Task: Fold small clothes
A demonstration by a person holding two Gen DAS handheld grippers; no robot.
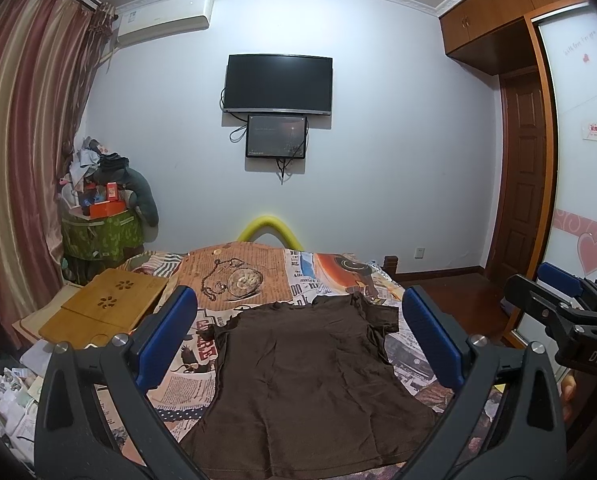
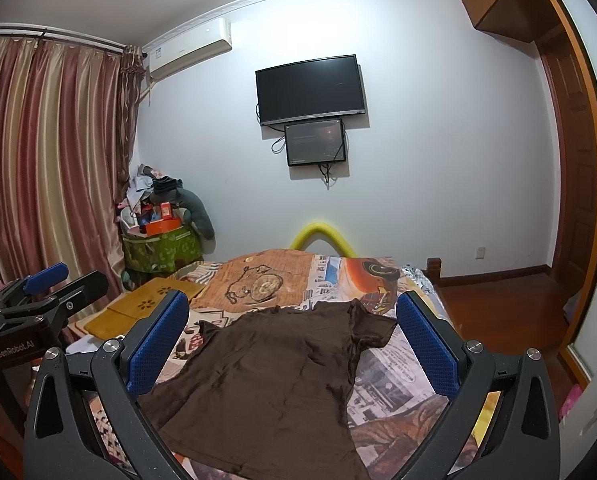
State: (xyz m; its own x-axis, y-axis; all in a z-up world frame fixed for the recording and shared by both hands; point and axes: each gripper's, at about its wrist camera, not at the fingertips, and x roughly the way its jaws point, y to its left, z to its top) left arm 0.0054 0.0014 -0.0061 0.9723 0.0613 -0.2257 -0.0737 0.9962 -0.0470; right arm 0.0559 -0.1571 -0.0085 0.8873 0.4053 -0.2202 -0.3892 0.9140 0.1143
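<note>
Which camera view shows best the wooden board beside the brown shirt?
The left wrist view: the wooden board lies almost whole there, both flower cut-outs visible. In the right wrist view the board looks smaller, partly hidden behind a gripper finger.

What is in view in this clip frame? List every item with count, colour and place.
shirt: 1, dark brown, spread flat on the bed, unfolded
bed cover: 1, newspaper and pocket-watch print, under the shirt
lap tray: 1, light wood, left side of the bed
foam tube: 1, yellow, arched behind the bed
TV: 1, black, on the far wall
small screen: 1, black, under the TV
air conditioner: 1, white, high on the wall
curtains: striped red and gold, left
storage bin: 1, green, piled with clutter, in the corner
wardrobe: brown wood, right
left tongs: blue pads, open, above the shirt
right tongs: blue pads, open, above the shirt
</note>
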